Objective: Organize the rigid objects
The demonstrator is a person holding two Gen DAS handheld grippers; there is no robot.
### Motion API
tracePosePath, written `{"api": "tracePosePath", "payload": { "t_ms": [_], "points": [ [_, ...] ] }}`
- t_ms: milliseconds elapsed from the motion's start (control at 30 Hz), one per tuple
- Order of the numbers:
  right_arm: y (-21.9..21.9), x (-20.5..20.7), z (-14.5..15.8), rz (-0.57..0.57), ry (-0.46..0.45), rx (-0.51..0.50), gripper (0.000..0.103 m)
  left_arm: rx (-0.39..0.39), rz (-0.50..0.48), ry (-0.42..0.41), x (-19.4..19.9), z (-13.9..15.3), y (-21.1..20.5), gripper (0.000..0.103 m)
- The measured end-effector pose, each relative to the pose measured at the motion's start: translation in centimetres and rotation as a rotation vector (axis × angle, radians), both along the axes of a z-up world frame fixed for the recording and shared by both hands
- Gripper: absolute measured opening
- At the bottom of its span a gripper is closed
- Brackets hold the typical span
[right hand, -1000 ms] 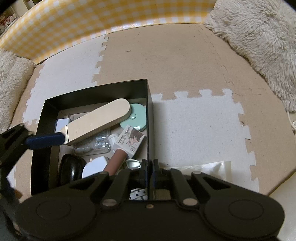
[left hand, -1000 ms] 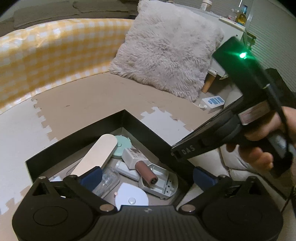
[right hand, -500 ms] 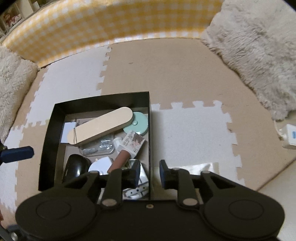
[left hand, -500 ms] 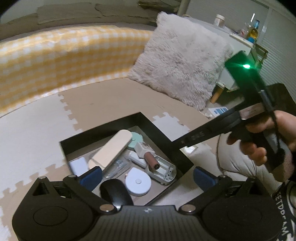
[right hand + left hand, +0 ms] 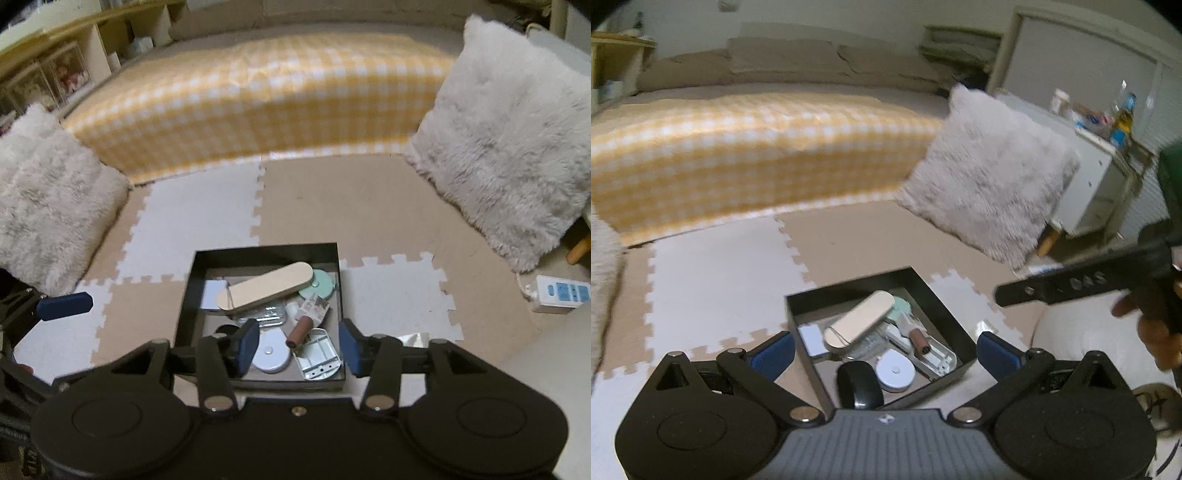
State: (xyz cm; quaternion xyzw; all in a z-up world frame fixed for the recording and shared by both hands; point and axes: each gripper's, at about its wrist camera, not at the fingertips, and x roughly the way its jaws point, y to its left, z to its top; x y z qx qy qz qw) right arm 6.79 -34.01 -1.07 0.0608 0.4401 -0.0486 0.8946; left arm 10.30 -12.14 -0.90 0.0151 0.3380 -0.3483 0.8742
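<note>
A black box [image 5: 188, 291] [image 5: 940, 301] sits on the foam floor mat, filled with small items: a long beige oval case [image 5: 266, 288] [image 5: 858, 325], a mint round disc [image 5: 319, 284], a black mouse [image 5: 858, 384], a white round tape [image 5: 269, 354] [image 5: 895, 371], a brown tube [image 5: 301, 330] [image 5: 919, 339] and a white plastic tray [image 5: 319, 354]. My right gripper [image 5: 297, 345] hangs above the box's near side, its jaws opening with nothing between them. My left gripper [image 5: 884, 354] is open and empty, raised above the box.
Fluffy grey cushions [image 5: 506, 147] [image 5: 48, 199] flank a yellow checked mattress [image 5: 258, 99]. A white power strip [image 5: 557, 293] lies at the right. A white cabinet [image 5: 1100, 173] stands behind the right cushion. A hand [image 5: 1156, 332] holds the right gripper's handle.
Both grippers have risen and drawn back from the box, which now looks smaller. The right gripper's jaws went from shut to apart. The left gripper stayed open.
</note>
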Motion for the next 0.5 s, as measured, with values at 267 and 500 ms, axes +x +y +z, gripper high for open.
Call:
{"api": "tracePosePath", "payload": {
  "t_ms": [267,500],
  "points": [
    [2.4,-4.5,2.6,0.001,-0.08,-0.007,0.058,0.015,0.14,-0.054,-2.4,2.5,3.4,0.103],
    [4.3,-8.4,3.4,-0.032,-0.158,-0.025,0.065,0.032,0.231,-0.064,-4.4,2.9,6.1,0.103]
  ]
}}
